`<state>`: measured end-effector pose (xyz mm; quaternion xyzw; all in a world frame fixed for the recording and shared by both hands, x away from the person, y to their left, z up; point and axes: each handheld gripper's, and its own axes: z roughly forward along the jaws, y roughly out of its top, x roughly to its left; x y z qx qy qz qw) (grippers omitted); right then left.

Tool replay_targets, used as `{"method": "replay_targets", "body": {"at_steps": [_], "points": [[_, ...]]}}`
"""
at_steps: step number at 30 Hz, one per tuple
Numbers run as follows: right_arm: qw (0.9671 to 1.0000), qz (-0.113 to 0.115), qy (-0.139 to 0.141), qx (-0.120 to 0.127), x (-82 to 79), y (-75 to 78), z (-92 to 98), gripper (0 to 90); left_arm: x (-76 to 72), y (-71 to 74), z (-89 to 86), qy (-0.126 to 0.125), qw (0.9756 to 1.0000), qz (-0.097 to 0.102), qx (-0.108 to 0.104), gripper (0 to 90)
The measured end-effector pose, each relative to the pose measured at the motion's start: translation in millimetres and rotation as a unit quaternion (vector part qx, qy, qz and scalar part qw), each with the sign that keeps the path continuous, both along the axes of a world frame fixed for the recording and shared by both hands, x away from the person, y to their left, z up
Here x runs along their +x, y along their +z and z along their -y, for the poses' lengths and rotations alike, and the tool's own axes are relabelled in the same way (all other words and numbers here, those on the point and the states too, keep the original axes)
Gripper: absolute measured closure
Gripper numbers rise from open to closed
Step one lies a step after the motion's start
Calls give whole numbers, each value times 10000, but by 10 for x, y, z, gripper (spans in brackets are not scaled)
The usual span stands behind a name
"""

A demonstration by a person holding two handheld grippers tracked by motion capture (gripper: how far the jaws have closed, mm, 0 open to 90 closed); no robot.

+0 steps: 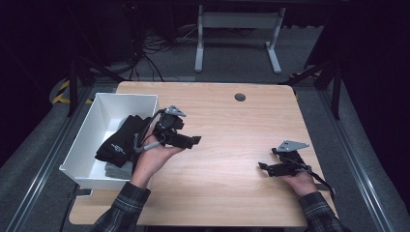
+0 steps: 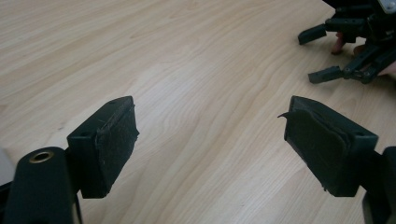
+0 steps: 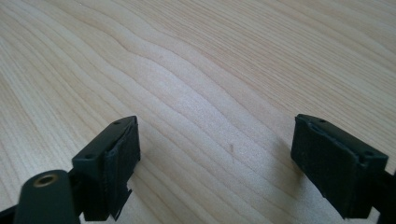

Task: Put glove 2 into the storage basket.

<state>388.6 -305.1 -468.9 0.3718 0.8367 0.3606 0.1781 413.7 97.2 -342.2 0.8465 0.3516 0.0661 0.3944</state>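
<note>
My left gripper [image 1: 197, 140] is held in a hand just right of the white bin [image 1: 84, 140], pointing right over the wooden table [image 1: 227, 125]; in the left gripper view [image 2: 210, 135] its jaws stand wide apart with bare wood between them. My right gripper [image 1: 263, 167] rests low near the table's right front, pointing left, and shows far off in the left gripper view [image 2: 327, 53]. In the right gripper view [image 3: 215, 154] its jaws are spread with nothing between them. Black folded clothing [image 1: 121, 140] lies in the bin on top of a grey piece [image 1: 118, 170].
The bin hangs over the table's left edge. A round grommet [image 1: 240, 97] sits near the far edge. Beyond the table are cables [image 1: 150, 48] and a white desk frame [image 1: 237, 38] on grey floor.
</note>
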Motion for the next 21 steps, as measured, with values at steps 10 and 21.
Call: {"method": "replay_targets", "body": {"at_steps": [10,21], "points": [[10000,-3,15,1,-3,0,-1,160,-89,-321,283,-286,9996,39,48,175],[10000,-3,13,1,-3,0,-1,160,-145,-633,403,-415,9989,195,99,165]]}}
